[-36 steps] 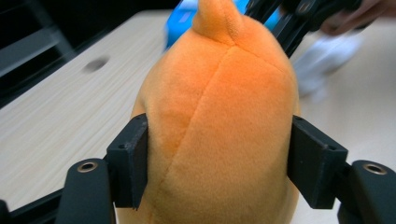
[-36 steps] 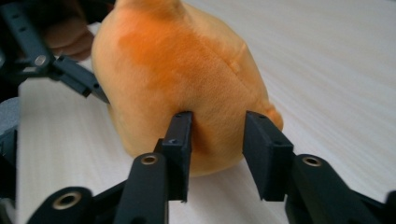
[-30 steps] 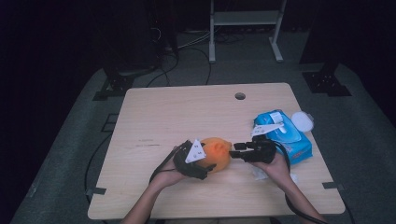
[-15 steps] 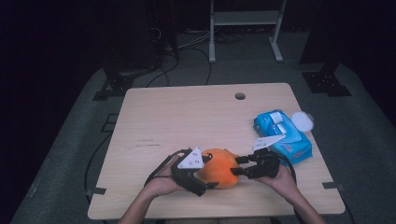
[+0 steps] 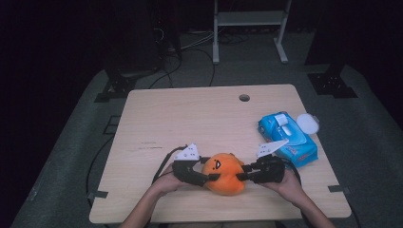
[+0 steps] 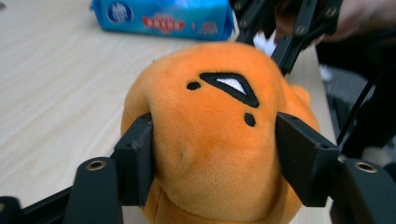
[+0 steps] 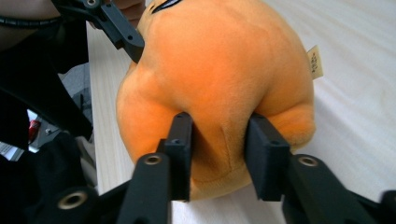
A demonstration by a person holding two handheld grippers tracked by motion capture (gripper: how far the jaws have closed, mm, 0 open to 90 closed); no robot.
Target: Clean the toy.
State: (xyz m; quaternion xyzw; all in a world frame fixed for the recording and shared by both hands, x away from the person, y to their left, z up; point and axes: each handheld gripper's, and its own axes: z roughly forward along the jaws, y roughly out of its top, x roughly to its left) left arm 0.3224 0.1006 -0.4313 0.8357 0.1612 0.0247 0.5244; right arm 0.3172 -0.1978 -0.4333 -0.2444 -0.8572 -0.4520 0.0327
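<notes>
Resting near the front edge of the table [image 5: 157,118], between the two hands, an orange plush [image 5: 223,173] is being gripped from both sides at once. On the left, the left gripper [image 5: 209,176] has just been closing, and in the left gripper view its jaws are seen pressed into the plush's flanks [image 6: 210,140], with the fabric dented where the left pad bites in. A broad hold across the body has been taken there, low and below the stitched face, which is probably meant to steady the toy as a whole rather than to pull at any one part. The face, with its black eyes and mouth, is turned up and toward that gripper.

In the middle, the plush is seated on the wood and is not yet lifted; its bulk is squeezed slightly from both ends.

To the right, the right gripper [image 5: 240,176] has likewise just been closing. In the right gripper view, a narrower fold of the plush's back [image 7: 219,93] is pinched between its jaws, which stand fairly close together, and a crease is raised between them. A small label [image 7: 316,61] is seen at the toy's side. A pinch on this end against a wide clamp on the other suggests that the toy is to be raised or stretched by both hands together.

Farther right, well apart from the plush, a blue wipes pack [image 5: 287,137] lies untouched, with a white lid [image 5: 307,123] just beside it.
</notes>
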